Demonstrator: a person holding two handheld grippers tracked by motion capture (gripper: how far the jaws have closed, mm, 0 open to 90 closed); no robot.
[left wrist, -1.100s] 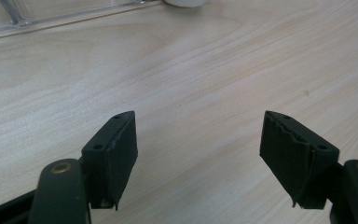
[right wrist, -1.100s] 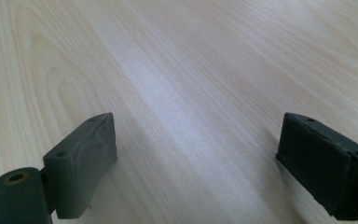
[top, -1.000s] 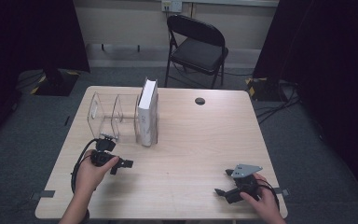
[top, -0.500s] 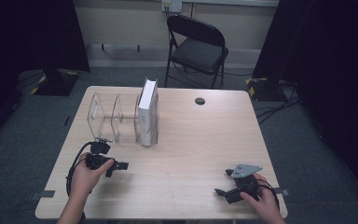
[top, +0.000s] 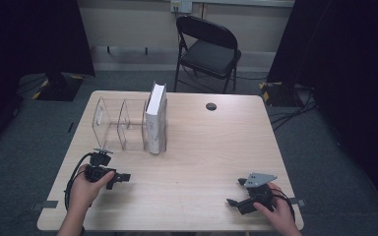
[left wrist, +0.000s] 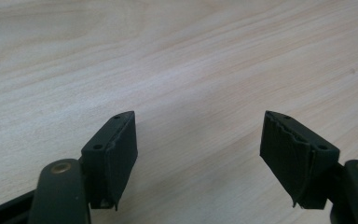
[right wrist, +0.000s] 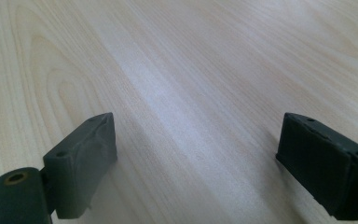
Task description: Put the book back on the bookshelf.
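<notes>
Two grippers are held low over the wooden table (top: 197, 162), one in each hand. The left gripper (top: 120, 177) is near the left front corner, and its jaws stand apart with nothing between them; in the left gripper view bare wood is seen between the two black pads (left wrist: 121, 149). The right gripper (top: 234, 202) is near the right front corner, and its jaws are spread wide too, with bare wood seen in the gap in the right gripper view. A white book (top: 156, 120) is stood upright at the right end of a clear plastic rack (top: 120, 123), toward the back left of the table. The book seems to be leaned on the rack's last wall, though this cannot be told for sure through the clear plastic. A small dark round thing (top: 211, 106) is seen farther back. The book is probably what is to be reached for next, and the left gripper is the nearer one. To do this well, the jaws should be kept apart and lined up with the book's thin sides. The book should be gripped high up, so it is not tipped over. The rack should not be bumped.
</notes>
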